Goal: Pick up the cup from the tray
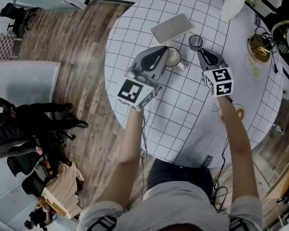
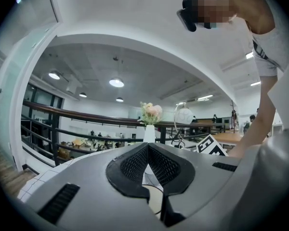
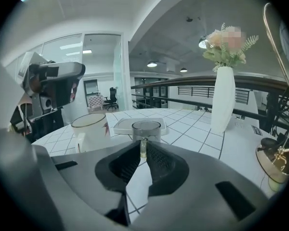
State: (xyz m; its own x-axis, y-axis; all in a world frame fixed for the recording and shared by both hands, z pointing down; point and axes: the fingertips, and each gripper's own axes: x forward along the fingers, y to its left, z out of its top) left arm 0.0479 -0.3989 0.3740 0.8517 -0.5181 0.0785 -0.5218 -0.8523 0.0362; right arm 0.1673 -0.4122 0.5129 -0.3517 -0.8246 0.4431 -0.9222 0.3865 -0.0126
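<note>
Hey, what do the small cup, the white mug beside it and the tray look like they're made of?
The small cup looks like clear glass: its wall is see-through. The white mug is probably glazed ceramic: opaque cream-white with a thin darker rim line. The tray is smooth, matt and pale grey-white. It is likely plastic, though painted metal can't be ruled out.

Setting: open-plan office, upper level. Clear glass partition walls [image 3: 98,61] close off a side room holding a black swivel office chair [image 3: 110,98]. Round recessed ceiling lamps [image 2: 116,83] light the hall. A dark metal railing with a wooden handrail [image 2: 62,115] edges the level, with small figures and furniture beyond it. Grey-brown wood-plank floor [image 1: 72,37]. The round tabletop with a white grid-lined cover [image 1: 183,114] carries a tall white vase of pale flowers [image 3: 223,100].
</note>
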